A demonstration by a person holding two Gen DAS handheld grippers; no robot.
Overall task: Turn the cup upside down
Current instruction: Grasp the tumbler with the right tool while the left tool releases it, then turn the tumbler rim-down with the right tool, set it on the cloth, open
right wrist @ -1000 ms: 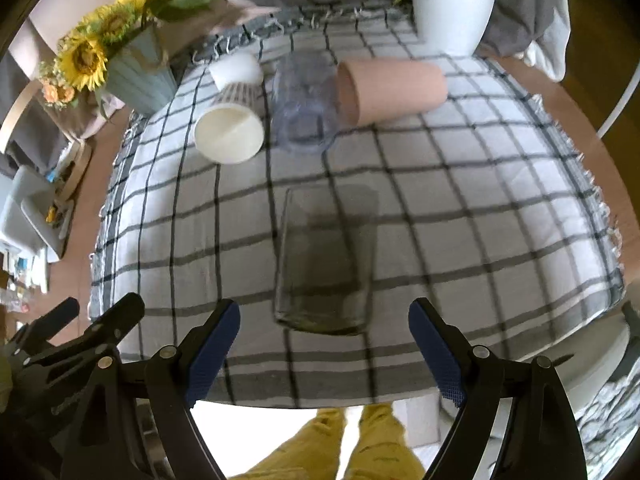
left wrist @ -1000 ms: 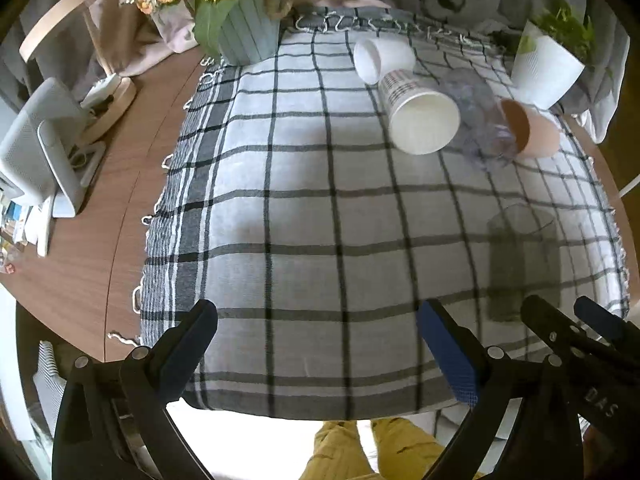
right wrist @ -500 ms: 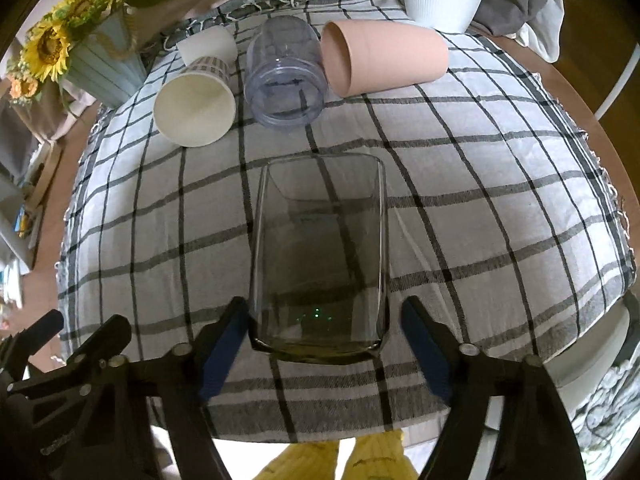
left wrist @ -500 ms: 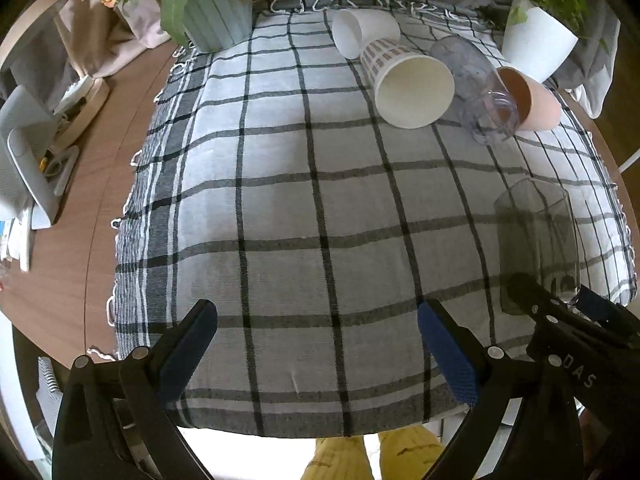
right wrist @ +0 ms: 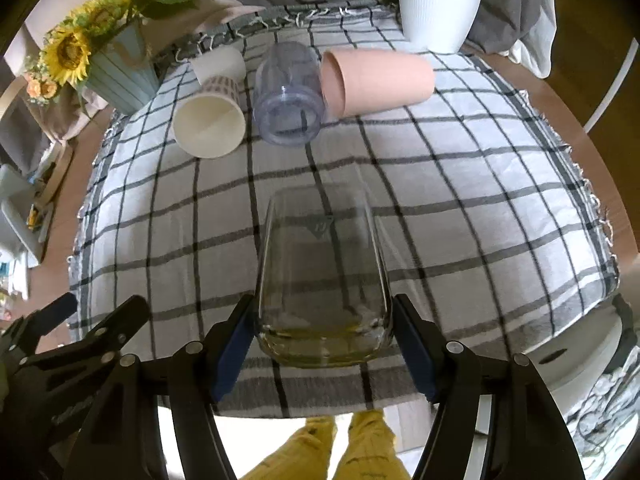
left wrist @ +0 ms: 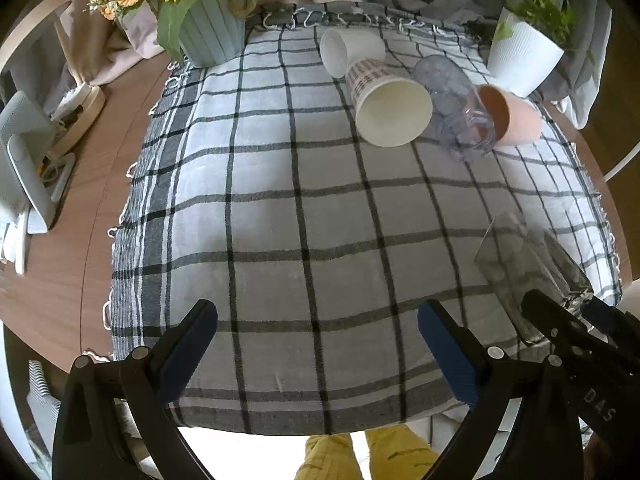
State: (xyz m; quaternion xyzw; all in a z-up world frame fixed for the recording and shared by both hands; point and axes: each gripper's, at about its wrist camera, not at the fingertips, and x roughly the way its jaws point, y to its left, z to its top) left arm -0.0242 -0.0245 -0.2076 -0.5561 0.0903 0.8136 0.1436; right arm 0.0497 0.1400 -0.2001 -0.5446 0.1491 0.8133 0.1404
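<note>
Right gripper [right wrist: 322,340] clamped on smoky glass tumbler [right wrist: 322,280] near tablecloth [right wrist: 480,184] front edge, left gripper [left wrist: 316,344] wide open, empty; smooth glass likely to slip mid-flip.

Cloth [right wrist: 460,184]: white/grey, black check grid. Glass [right wrist: 320,264]: clear, smoky tint, yellowish base. Gripper pads [right wrist: 234,344]: blue; frames black. Ahead: paper cup [right wrist: 210,120] cream inside, brown-patterned outside; plastic cup [right wrist: 290,96] clear lilac; cup [right wrist: 380,80] salmon pink. Pot [right wrist: 438,8] white, ribbed. Vase [right wrist: 120,76] pale blue, ribbed; sunflowers [right wrist: 68,54] yellow. Table [left wrist: 68,272] brown wood.
</note>
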